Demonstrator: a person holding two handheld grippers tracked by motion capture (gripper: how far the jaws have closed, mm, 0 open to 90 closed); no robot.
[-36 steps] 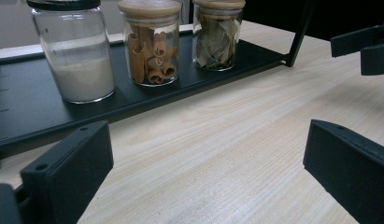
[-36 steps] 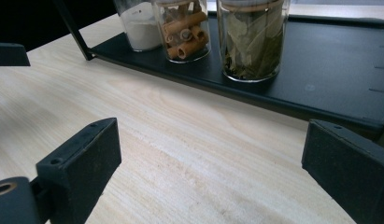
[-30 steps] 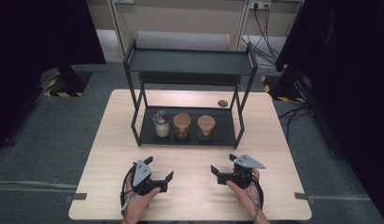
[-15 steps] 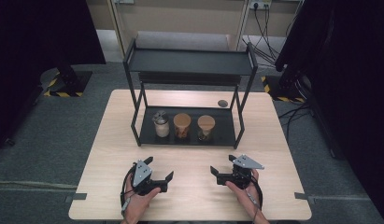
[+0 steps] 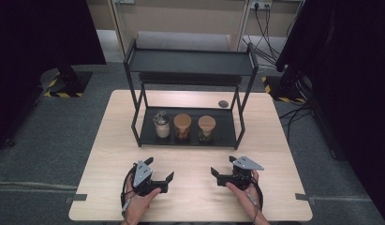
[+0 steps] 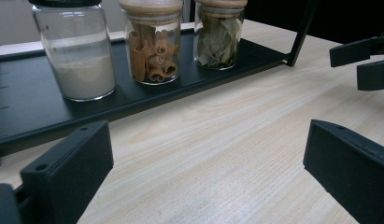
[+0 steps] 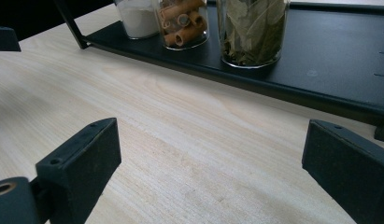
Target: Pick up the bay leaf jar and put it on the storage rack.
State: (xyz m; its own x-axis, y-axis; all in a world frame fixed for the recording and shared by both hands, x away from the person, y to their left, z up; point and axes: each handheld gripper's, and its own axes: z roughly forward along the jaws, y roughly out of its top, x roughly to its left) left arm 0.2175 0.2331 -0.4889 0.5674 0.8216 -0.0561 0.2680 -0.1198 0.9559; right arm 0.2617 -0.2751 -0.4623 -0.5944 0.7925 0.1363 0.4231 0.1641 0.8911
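Left gripper (image 5: 159,169) and right gripper (image 5: 221,168), jaws spread wide and empty, rest on the near table (image 5: 195,197), well apart from three jars—white powder (image 5: 161,124), cinnamon sticks (image 5: 182,125), bay leaves (image 5: 206,127)—on the black rack's lower shelf (image 5: 227,136).

Matt pale wood table (image 5: 190,187), matt black metal rack (image 5: 190,63), glossy glass jars (image 6: 152,42).

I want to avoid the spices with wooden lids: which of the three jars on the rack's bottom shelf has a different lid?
The jar of white powder, leftmost in the high view. Its lid is dark, while the cinnamon stick jar and the bay leaf jar have wooden lids.
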